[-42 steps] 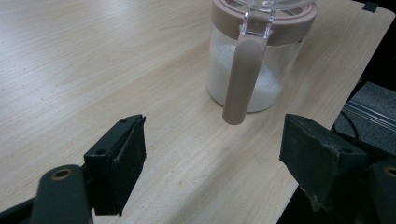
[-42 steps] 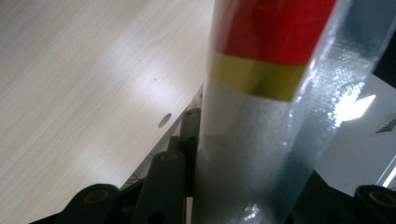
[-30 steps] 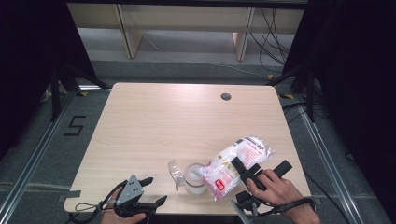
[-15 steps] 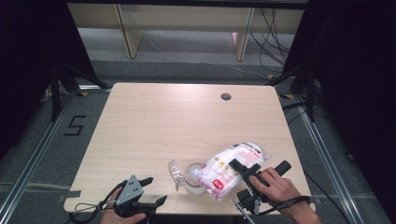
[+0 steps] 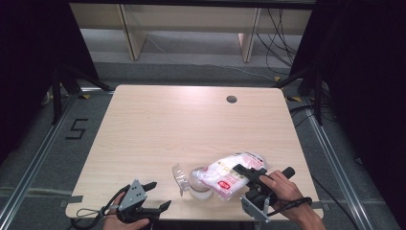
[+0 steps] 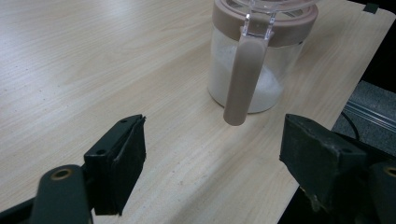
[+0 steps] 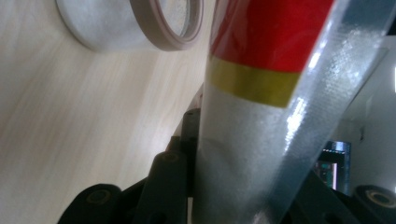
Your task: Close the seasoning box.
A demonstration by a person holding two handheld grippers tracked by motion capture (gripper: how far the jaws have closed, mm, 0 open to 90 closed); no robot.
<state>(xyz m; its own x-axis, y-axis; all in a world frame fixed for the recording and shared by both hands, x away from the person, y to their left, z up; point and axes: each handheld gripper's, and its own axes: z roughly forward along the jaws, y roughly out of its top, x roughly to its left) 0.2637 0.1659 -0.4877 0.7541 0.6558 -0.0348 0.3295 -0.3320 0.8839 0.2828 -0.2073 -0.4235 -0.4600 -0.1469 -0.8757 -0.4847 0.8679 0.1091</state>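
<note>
Plastic bag [image 5: 231, 173]: clamped in right gripper [image 5: 251, 173] jaws, tilted over jar [image 5: 198, 178]; red-yellow label unreadable.
Left gripper [image 5: 155, 197]: jaws open, low over bench [image 5: 182, 124].

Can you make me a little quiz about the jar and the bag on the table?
1. True or false: the left gripper holds the jar.
2. What does the right gripper hold? A) bag B) lid C) cable
3. What colour is the jar's rim?

Key:
1. False. Its jaws stand open, short of the jar.
2. A, the bag, tipped over the jar.
3. Brown-pink.
</note>
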